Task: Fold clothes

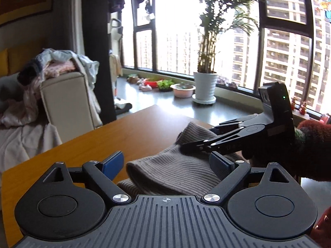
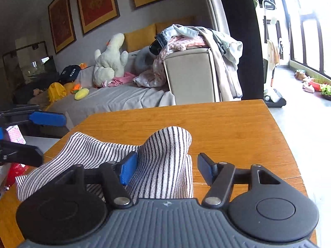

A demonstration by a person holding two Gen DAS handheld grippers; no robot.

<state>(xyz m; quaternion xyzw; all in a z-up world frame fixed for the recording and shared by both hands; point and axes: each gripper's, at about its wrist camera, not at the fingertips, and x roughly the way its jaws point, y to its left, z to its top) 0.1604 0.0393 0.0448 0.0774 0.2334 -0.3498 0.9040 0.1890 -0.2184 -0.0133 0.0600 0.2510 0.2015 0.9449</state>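
A striped garment (image 1: pixel 171 169) lies bunched on the wooden table (image 1: pixel 103 142). It also shows in the right wrist view (image 2: pixel 163 165), white with dark stripes, a fold rising between the fingers. My left gripper (image 1: pixel 165 161) is open, its blue pads on either side of the cloth. My right gripper (image 2: pixel 167 169) is open around the raised fold; its left pad (image 2: pixel 128 169) touches the cloth. The right gripper also shows in the left wrist view (image 1: pixel 194 146), resting over the garment. The left gripper's fingers (image 2: pixel 47 118) show at the left edge of the right wrist view.
A beige sofa arm (image 2: pixel 190 74) piled with clothes (image 2: pixel 186 39) stands beyond the table (image 2: pixel 227 128). Soft toys (image 2: pixel 109 60) lie on the sofa. A potted plant (image 1: pixel 204 86) and bowls sit by the window. The table's edges lie near on both sides.
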